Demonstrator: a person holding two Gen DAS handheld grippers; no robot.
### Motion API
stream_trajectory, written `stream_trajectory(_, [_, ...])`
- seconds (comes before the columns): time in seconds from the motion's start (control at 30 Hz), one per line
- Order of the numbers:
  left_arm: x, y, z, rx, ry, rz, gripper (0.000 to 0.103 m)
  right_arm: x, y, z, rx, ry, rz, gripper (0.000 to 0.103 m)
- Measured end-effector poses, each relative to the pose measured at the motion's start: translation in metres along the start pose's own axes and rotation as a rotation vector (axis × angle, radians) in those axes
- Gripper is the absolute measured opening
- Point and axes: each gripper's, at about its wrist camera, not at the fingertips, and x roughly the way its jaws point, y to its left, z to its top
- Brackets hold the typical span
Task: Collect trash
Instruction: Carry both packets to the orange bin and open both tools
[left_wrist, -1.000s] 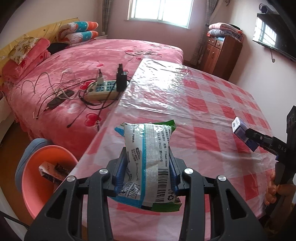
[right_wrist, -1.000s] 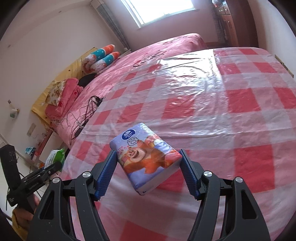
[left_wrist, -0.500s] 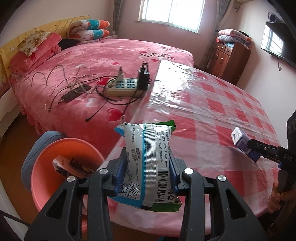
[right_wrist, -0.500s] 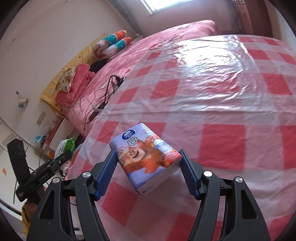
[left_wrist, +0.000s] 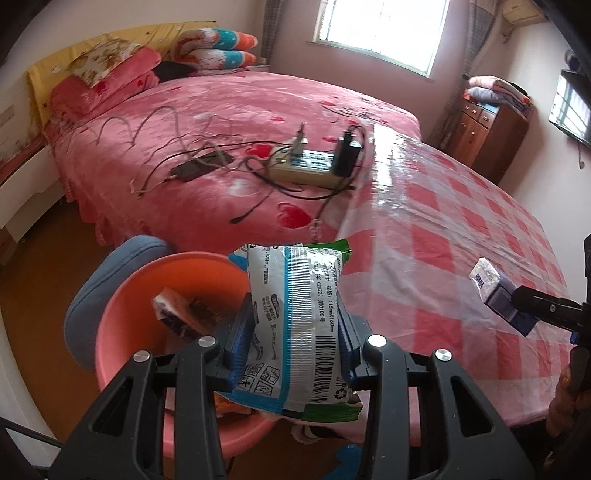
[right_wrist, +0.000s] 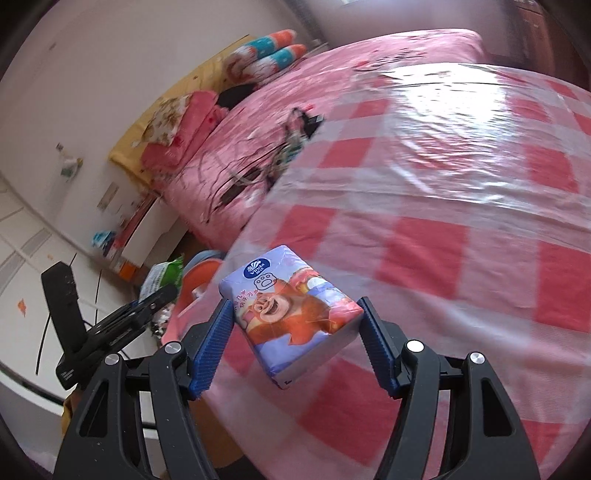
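My left gripper (left_wrist: 291, 347) is shut on a white, blue and green snack wrapper (left_wrist: 295, 325) and holds it over the right rim of an orange basin (left_wrist: 122, 317) on the floor. A crumpled wrapper (left_wrist: 177, 314) lies in the basin. My right gripper (right_wrist: 295, 339) is shut on a purple tissue pack with a bear print (right_wrist: 291, 310), held above the table's left edge. The right gripper also shows in the left wrist view (left_wrist: 509, 310), and the left gripper shows in the right wrist view (right_wrist: 162, 295) beside the basin (right_wrist: 195, 284).
The table (left_wrist: 461, 229) has a red-checked cloth under clear plastic. A pink bed (left_wrist: 207, 122) carries a power strip (left_wrist: 306, 166) and cables. A blue stool (left_wrist: 110, 273) stands by the basin. A wooden cabinet (left_wrist: 491, 136) stands at the far wall.
Both grippers have moved left off the table toward the basin, each still holding its item. The snack wrapper now hangs over the basin's rim.
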Motion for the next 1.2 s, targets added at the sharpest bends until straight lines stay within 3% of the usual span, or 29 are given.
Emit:
stream_trajectory(0.5, [0.010,0.064,-0.015,-0.119,0.034,0.071,0.041,0.069,0.099,0.012,-0.209,0.127,0.087,0.068])
stream_trajectory(0.77, [0.025,0.094,-0.025,-0.191,0.077,0.098,0.041,0.103,0.142,0.010,-0.314,0.163,0.088,0.070])
stream_trajectory(0.83, [0.029,0.100,-0.027,-0.208,0.088,0.111,0.047,0.115,0.147,0.012,-0.305,0.183,0.109,0.070])
stream_trajectory(0.9, [0.032,0.103,-0.027,-0.220,0.088,0.132,0.065,0.120,0.148,0.012,-0.282,0.183,0.119,0.078])
stream_trajectory(1.03, [0.035,0.107,-0.026,-0.209,0.079,0.164,0.074,0.117,0.144,0.011,-0.254,0.158,0.118,0.081])
stream_trajectory(1.2, [0.037,0.102,-0.024,-0.180,0.070,0.200,0.084,0.103,0.133,0.010,-0.245,0.086,0.048,0.088])
